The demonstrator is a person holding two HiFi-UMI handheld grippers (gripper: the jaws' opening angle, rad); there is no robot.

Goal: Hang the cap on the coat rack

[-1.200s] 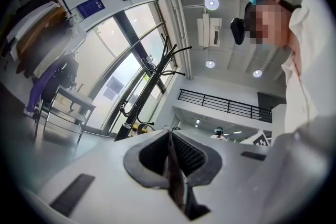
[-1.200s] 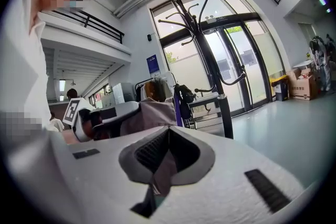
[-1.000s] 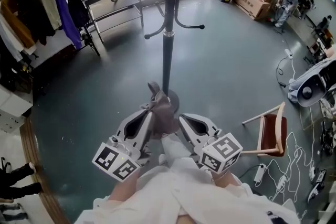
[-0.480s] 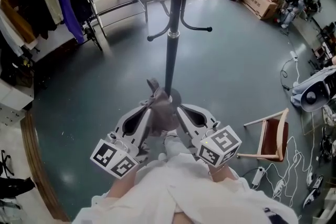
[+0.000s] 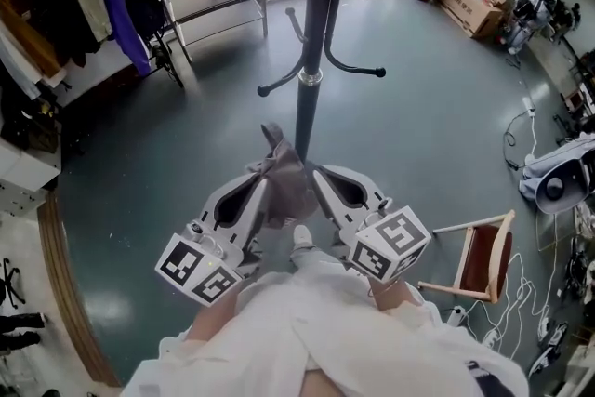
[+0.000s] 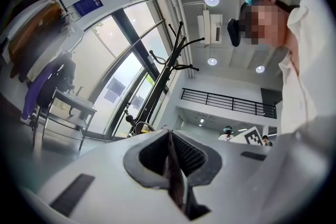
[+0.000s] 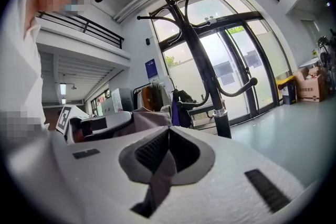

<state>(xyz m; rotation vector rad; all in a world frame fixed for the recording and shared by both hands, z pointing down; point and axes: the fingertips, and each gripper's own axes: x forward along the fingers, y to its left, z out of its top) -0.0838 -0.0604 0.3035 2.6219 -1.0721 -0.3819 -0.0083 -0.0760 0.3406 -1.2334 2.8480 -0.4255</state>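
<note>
Taupe-grey cap; black coat rack; white left gripper, right gripper, black-and-white square markers; dark grey floor

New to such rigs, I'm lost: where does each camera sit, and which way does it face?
Head view: on the person's head, facing steeply down at cap and coat rack; white sleeves show.
Left gripper view: on the left hand-held gripper, facing up along jaws shut on the cap; sleeve at right.
Right gripper view: likewise on the right hand-held gripper; sleeve at left.
Shared: cap and coat rack.

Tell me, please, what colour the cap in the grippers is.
The cap is a muted grey-brown, seen best in the head view.
</note>
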